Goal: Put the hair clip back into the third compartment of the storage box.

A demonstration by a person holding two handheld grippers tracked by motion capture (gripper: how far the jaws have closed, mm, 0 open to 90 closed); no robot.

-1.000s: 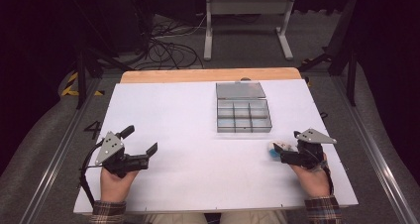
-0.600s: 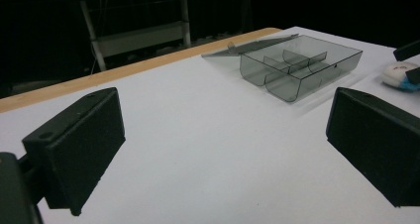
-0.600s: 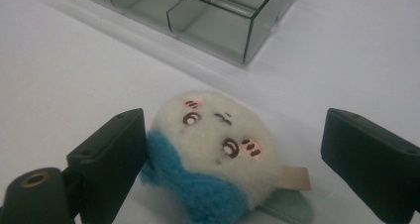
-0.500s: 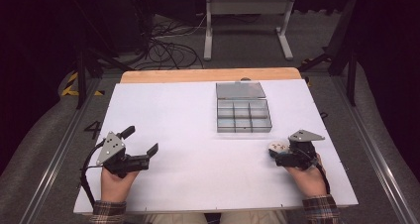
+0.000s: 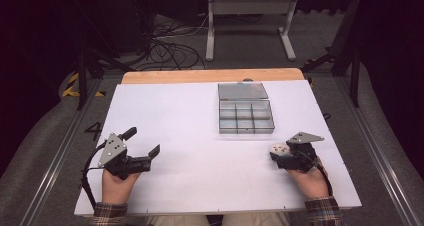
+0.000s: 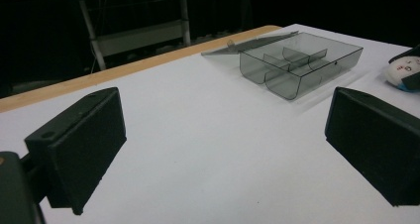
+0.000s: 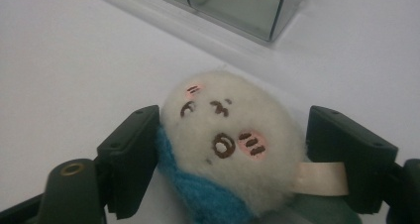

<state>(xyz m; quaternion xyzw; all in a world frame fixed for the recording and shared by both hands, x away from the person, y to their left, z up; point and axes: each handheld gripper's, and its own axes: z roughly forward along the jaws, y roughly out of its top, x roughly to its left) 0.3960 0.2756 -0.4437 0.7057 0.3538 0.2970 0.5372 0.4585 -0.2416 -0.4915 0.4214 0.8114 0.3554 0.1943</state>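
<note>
Left hand-held gripper (image 5: pixel 150 153) near the surface's (image 5: pixel 175 116) left front corner; matte black block jaws spread wide, nothing between them. Surface flat, white, smooth, with a wood strip along the far edge. Right of centre, toward the far edge: box (image 5: pixel 246 117) of smoky clear plastic, rectangular, divided into small compartments, all seemingly bare; lid (image 5: pixel 242 90) laid flat behind it. Near the right front corner, right hand-held gripper (image 5: pixel 276 155) closed on a plush toy (image 7: pixel 225 140): round, fuzzy white, stitched face, pink cheeks, blue fleece below, tan tag. Jaws press both its sides.
</note>
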